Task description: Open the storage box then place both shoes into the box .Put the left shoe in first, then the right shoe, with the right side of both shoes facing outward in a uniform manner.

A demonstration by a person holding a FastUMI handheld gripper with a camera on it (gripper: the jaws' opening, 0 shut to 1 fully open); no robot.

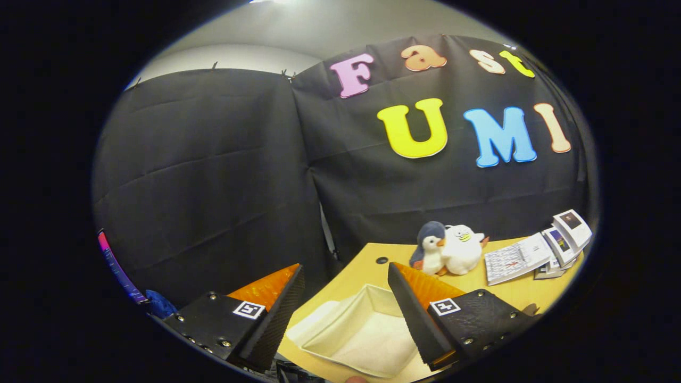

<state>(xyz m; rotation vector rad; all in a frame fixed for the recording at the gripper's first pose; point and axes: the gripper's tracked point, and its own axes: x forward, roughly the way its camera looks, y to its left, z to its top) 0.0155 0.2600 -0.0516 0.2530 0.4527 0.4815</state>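
My gripper (346, 274) is held well above the wooden table (518, 295), its two fingers spread wide apart with nothing between them. Below and between the fingers sits a white fabric storage box (351, 332). Its top looks open and I see a pale inner wall and floor. The right finger hides part of the box's right side. No shoe is in sight.
Two plush toys, a grey penguin (430, 247) and a white duck (462, 249), stand at the table's far edge. A calendar-like card (513, 259) and small boxes (565, 236) lie beyond the right finger. The table's left edge drops off by the black cloth wall.
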